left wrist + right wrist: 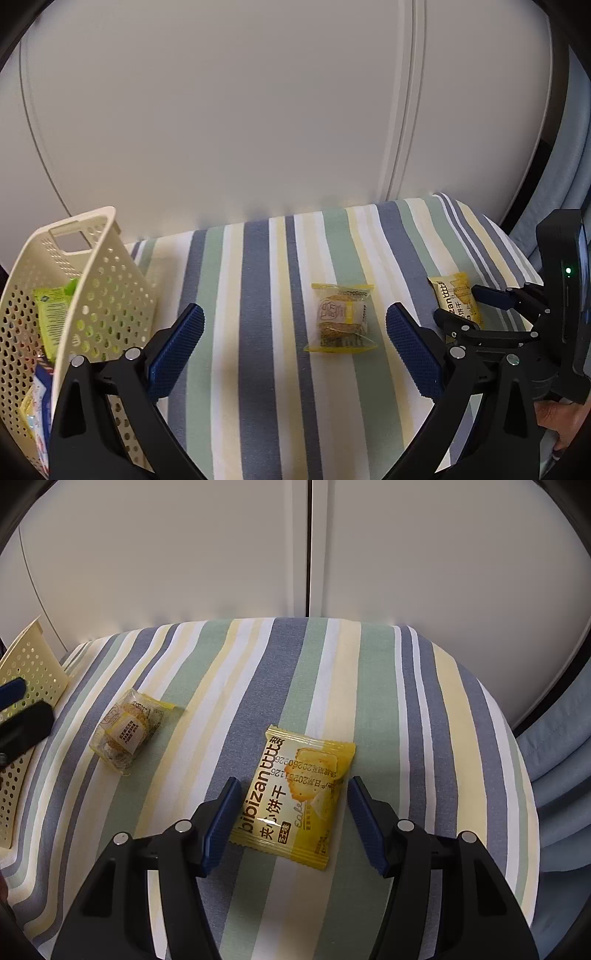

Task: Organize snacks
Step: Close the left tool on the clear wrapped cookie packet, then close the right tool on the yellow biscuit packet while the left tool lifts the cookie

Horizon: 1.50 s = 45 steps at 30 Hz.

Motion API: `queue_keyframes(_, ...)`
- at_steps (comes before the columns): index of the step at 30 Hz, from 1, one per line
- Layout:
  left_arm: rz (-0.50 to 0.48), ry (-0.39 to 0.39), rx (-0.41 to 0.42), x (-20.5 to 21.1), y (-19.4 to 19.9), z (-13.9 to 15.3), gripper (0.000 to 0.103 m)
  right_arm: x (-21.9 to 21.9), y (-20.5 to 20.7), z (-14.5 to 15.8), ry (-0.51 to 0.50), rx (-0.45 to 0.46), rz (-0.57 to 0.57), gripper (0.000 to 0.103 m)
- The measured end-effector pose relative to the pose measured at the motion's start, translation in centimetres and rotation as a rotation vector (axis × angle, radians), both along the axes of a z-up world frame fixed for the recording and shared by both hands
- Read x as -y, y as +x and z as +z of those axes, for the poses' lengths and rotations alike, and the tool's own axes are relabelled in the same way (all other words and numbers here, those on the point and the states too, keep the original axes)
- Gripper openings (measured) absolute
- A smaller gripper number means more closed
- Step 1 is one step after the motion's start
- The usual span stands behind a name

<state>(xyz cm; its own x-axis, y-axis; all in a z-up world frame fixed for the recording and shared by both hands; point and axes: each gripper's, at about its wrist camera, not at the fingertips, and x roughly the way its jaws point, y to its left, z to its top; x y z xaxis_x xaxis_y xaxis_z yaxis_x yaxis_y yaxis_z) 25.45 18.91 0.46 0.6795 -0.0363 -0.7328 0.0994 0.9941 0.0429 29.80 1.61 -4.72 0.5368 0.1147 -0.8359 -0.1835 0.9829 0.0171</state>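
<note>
Right wrist view: yellow biscuit packet (295,797) lay flat on striped cloth (369,686), between the parted fingers of right gripper (291,825); no contact seen.
Long axis: ran fwd along the fingers, slightly skewed.
Left gripper (295,350): jaws wide apart, empty; clear-wrapped cake (341,319) just ahead, btwn tips.
Basket (110,295): left of left jaws, snacks inside.
Nearer arm: right, for the biscuit packet; closing looked next.

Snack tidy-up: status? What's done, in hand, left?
Done: several packets already sit in the cream basket. In hand: nothing gripped; the right hand-held gripper is open around the yellow biscuit packet. Left: that packet and the clear-wrapped cake, lying ahead of the open left hand-held gripper.
</note>
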Motion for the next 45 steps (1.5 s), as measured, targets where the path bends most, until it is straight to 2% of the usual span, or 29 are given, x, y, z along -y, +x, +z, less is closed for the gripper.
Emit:
queue_keyframes(5, -0.005, -0.001, -0.058, 0.5, 2.0, -2.0, 0.100, 0.2, -0.2, 0.1, 0.002, -0.001, -0.005, 0.060)
queue_keyframes(11, -0.029, -0.040, -0.120, 1.1, 3.5, -4.0, 0.093, 0.2, -0.2, 0.1, 0.006, -0.002, -0.008, 0.062)
queue_keyframes(15, -0.048, -0.043, -0.149, 1.7, 4.2, -4.8, 0.077, 0.1, -0.1, 0.1, 0.006, -0.002, -0.007, 0.062)
queue_keyframes(19, -0.062, -0.051, -0.176, 2.1, 4.8, -5.9, 0.066, 0.1, -0.1, 0.1, 0.006, -0.001, -0.007, 0.062)
queue_keyframes(22, -0.068, -0.041, -0.171, 2.5, 5.0, -6.1, 0.062, 0.1, -0.1, 0.1, 0.006, -0.001, -0.007, 0.062)
queue_keyframes(25, -0.071, -0.046, -0.165, 2.6, 5.0, -6.1, 0.055, 0.1, -0.1, 0.1, 0.006, -0.001, -0.006, 0.062)
queue_keyframes(28, -0.068, -0.039, -0.156, 2.7, 5.0, -6.1, 0.044, 0.1, -0.1, 0.1, 0.006, -0.001, -0.006, 0.062)
queue_keyframes(30, -0.067, -0.045, -0.154, 2.6, 5.0, -6.1, 0.041, 0.1, -0.1, 0.1, 0.006, -0.001, -0.006, 0.062)
queue_keyframes(36, -0.074, -0.038, -0.138, 2.4, 4.0, -5.6, 0.040, 0.1, 0.0, 0.1, 0.006, 0.001, -0.007, 0.062)
queue_keyframes(45, -0.055, 0.018, -0.037, 2.2, 1.7, -3.2, 0.040, 0.1, 0.1, 0.1, 0.007, 0.001, -0.005, 0.062)
